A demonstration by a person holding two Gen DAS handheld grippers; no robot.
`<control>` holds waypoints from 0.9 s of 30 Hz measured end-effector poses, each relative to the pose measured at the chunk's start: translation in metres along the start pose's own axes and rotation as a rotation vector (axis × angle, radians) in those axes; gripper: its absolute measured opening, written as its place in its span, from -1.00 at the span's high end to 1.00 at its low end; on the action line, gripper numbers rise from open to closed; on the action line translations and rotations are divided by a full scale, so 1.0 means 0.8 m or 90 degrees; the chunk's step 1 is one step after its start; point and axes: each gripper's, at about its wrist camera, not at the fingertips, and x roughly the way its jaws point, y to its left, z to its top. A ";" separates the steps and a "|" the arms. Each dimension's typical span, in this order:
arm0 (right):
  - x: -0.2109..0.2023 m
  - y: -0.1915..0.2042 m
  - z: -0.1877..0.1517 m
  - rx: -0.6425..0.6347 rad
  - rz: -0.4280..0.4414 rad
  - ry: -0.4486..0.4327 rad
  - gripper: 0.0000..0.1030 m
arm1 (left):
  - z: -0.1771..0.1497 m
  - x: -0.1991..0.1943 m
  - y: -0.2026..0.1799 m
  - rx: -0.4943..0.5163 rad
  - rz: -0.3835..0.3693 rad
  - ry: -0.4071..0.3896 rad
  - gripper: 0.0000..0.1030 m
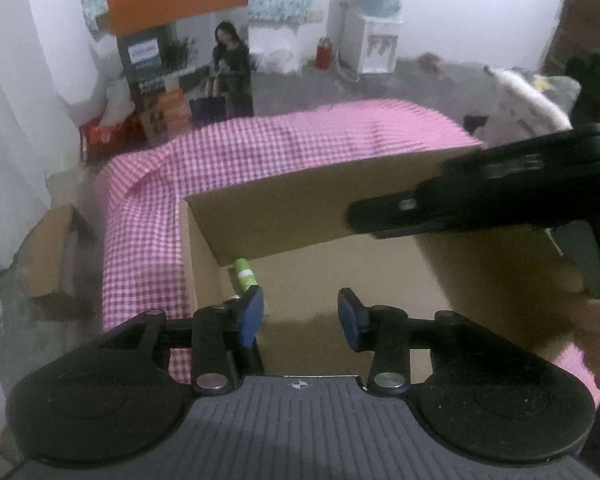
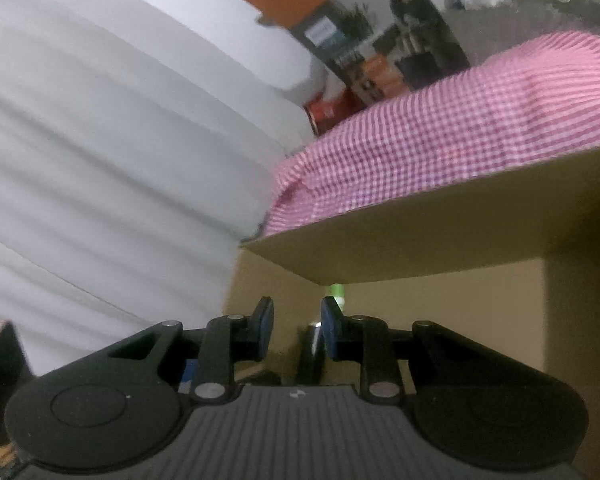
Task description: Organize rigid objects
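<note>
Cardboard box (image 1: pixel 300 216), green bottle (image 1: pixel 245 276) inside — label unreadable

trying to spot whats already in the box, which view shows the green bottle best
The left wrist view. There the green bottle shows its cap and label, leaning in the cardboard box's far corner under the flap. The right wrist view shows only a blurred green sliver behind its own fingers.

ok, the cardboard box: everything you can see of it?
The cardboard box is plain brown corrugated board, open-topped, its far flap folded inward over the inside. It sits on the pink checked cloth. A green-capped cylinder stands in its far left corner. Both hand-held grippers hang over the opening; whether the right touches the flap is unclear.
</note>
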 end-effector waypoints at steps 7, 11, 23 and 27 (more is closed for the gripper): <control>-0.126 0.019 -0.075 -0.009 0.062 -0.075 0.46 | -0.051 -0.083 -0.030 0.038 -0.030 -0.078 0.00; -0.190 0.014 -0.133 -0.018 0.079 -0.104 0.46 | -0.098 -0.100 -0.056 0.067 -0.050 -0.089 -0.04; -0.207 -0.050 -0.265 0.091 0.051 -0.086 0.46 | -0.202 -0.050 -0.079 0.062 -0.072 0.004 -0.04; -0.184 -0.057 -0.291 0.088 0.002 -0.057 0.46 | -0.218 -0.034 -0.083 0.057 -0.074 0.037 -0.03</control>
